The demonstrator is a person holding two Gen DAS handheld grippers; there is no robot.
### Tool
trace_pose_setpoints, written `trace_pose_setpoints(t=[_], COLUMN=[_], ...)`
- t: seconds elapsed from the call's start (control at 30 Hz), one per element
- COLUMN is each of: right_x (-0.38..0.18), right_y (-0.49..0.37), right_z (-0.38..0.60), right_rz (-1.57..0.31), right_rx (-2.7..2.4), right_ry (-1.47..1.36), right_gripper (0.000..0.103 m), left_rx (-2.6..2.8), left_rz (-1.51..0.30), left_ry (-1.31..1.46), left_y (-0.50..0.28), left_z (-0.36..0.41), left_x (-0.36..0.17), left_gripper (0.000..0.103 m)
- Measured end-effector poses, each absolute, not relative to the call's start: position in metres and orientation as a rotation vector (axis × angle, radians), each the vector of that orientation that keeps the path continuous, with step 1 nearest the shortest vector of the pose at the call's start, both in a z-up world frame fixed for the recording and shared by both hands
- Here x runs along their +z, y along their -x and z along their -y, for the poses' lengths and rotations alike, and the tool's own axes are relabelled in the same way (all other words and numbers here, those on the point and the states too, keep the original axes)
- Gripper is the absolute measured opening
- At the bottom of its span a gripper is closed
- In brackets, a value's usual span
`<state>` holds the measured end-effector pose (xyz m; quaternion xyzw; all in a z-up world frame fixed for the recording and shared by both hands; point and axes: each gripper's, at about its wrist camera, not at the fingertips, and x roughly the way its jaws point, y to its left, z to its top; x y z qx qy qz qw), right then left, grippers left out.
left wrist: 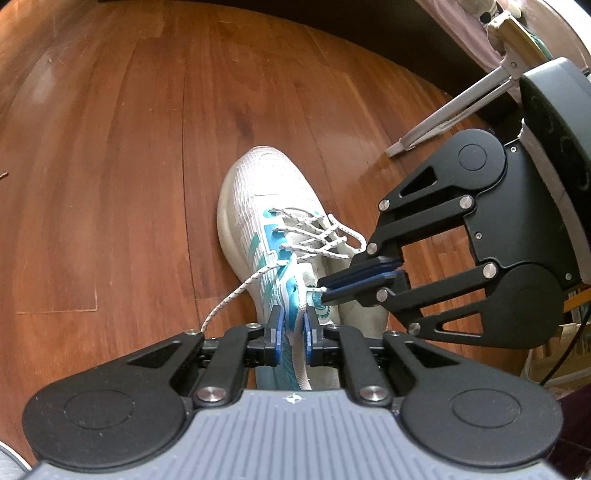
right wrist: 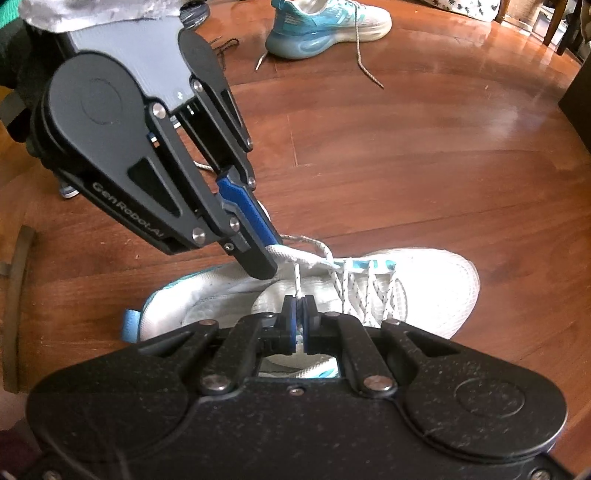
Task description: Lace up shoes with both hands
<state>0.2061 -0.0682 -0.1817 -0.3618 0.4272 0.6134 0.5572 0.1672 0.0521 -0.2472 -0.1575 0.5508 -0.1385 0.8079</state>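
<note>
On the wooden floor (left wrist: 110, 147) lies the white-and-teal shoe (left wrist: 258, 206), toe pointing away from the left wrist camera, laces criss-crossed through most eyelets. Left gripper (left wrist: 293, 326) has its jaws nearly together, clamped on the shoe's collar edge (left wrist: 300, 302) near the top eyelet. Right gripper (right wrist: 297, 306) has its jaws fully together, pinching a lace end (right wrist: 296, 277) that rises from the eyelet row. Other lace end (left wrist: 236, 291) trails loose over the shoe's side toward the left gripper. A second shoe (right wrist: 328, 26) sits well apart, unlaced. Step looks like threading the top eyelets, late in the lacing. Next move likely: hold collar steady, feed pinched tip through the open eyelet, pull slack.
</note>
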Motion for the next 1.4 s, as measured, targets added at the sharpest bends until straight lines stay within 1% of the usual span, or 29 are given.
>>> trace_pose_setpoints(t=[0.57, 0.67, 0.8, 1.4], right_x=[-0.18, -0.179, -0.177, -0.175], right_y=[-0.209, -0.21, -0.21, -0.208], right_z=[0.073, 0.073, 0.075, 0.078], right_rz=[-1.008, -1.011, -1.011, -1.007], right_rx=[1.429, 1.429, 1.43, 1.428], right_ry=[0.78, 0.767, 0.754, 0.746], right_gripper=[0.001, 0.001, 0.001, 0.001], left_rx=[-0.31, -0.282, -0.29, -0.307], left_rz=[-1.183, -1.18, -1.18, -1.181], left_ry=[0.32, 0.342, 0.333, 0.314], left_y=[-0.172, -0.163, -0.165, -0.17], left_z=[-0.059, -0.046, -0.048, -0.055], left_x=[-0.249, -0.248, -0.248, -0.249], left_gripper=[0.009, 0.009, 0.009, 0.009])
